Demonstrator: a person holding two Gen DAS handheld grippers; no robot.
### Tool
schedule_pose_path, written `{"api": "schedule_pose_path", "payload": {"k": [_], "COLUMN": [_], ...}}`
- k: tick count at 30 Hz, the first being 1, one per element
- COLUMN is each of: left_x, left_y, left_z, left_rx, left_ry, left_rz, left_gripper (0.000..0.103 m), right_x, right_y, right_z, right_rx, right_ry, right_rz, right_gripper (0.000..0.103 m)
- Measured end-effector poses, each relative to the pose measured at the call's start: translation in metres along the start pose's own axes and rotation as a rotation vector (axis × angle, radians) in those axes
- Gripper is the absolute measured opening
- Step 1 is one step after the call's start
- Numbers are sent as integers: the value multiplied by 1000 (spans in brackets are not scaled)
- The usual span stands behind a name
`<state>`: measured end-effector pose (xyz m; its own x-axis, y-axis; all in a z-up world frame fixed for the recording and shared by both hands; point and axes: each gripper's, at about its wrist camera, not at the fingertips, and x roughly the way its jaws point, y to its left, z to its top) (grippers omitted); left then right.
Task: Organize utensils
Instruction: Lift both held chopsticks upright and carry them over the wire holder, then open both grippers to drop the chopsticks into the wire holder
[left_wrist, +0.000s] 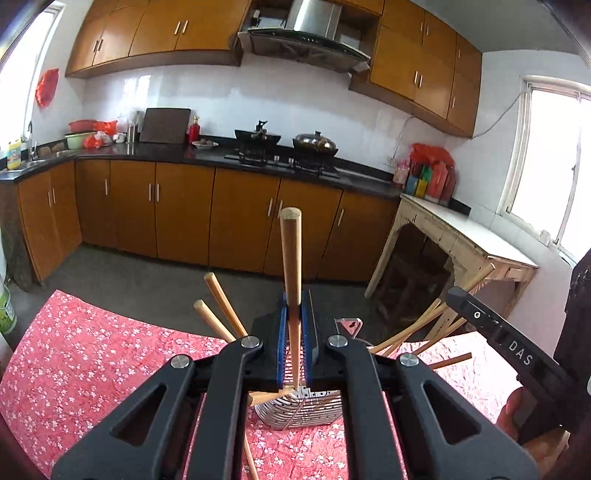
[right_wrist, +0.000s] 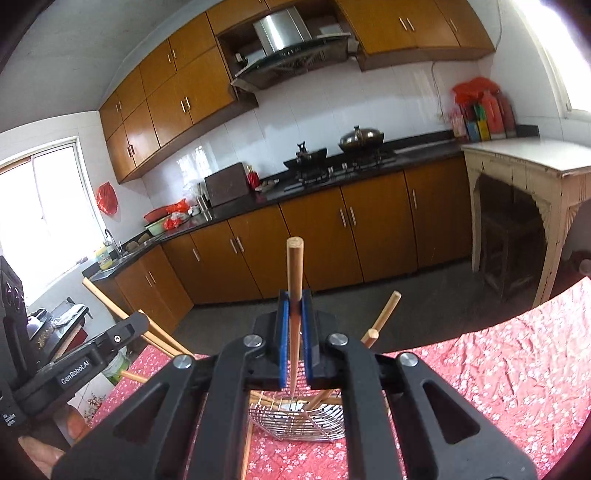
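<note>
Both hands are carrying: the left gripper (left_wrist: 294, 314) and right gripper (right_wrist: 294, 314) are each clamping one chopstick (left_wrist: 291, 266) upright above the metal holder (left_wrist: 299, 410), already bristling with chopsticks, possibly nearly finished.

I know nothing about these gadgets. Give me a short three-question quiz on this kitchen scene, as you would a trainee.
1. True or false: the left gripper has its jaws shut on a chopstick.
2. Where does the metal utensil basket stand? A. on the stove; B. on the red floral cloth; C. on the floor.
3. Fill in: the right gripper holds a ____ between its jaws.

Key
1. True: the blue pads clamp the wooden stick, which points upward.
2. B: it sits on the cloth, with other chopsticks leaning out of it.
3. Chopstick.
</note>
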<state>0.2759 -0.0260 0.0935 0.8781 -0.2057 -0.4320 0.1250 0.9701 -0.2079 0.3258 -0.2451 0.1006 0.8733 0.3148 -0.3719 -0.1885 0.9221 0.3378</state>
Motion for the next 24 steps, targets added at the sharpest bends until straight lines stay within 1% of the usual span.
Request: {"api": "schedule_pose_path", "payload": {"k": [6,10,13,15,16,17,18,19,24], "left_x": [11,17,15,8,7,4,1,-2,-17], "left_y": [2,0,0,0,-3,-3,-4,-5,-5], "left_z": [-3,-4,-3,-1,0,1,1,2,2], "left_rx": [-2,10,8,14,14,15,18,25,34], "left_ry": [28,47,43,27,22,15,7,-18,-38], "left_rz": [9,21,25,32,36,41,47,46,71], "left_gripper": [7,7,8,11,16,21,23,25,25], "right_x": [16,26,21,13,7,2,-4,-8,-30], "right_y": [-7,-14,-19,-20,-19,-20,-18,-18,-18], "right_z": [-4,-8,-8,-7,-5,-4,-2,-1,-1], "right_rx": [21,40,52,51,46,42,35,28,22], "right_ry": [42,75,62,43,25,8,-9,-21,-52], "right_rz": [-7,-32,-38,-41,-58,-64,-68,-80,-105], "right_gripper": [8,9,11,19,32,37,38,38,38]}}
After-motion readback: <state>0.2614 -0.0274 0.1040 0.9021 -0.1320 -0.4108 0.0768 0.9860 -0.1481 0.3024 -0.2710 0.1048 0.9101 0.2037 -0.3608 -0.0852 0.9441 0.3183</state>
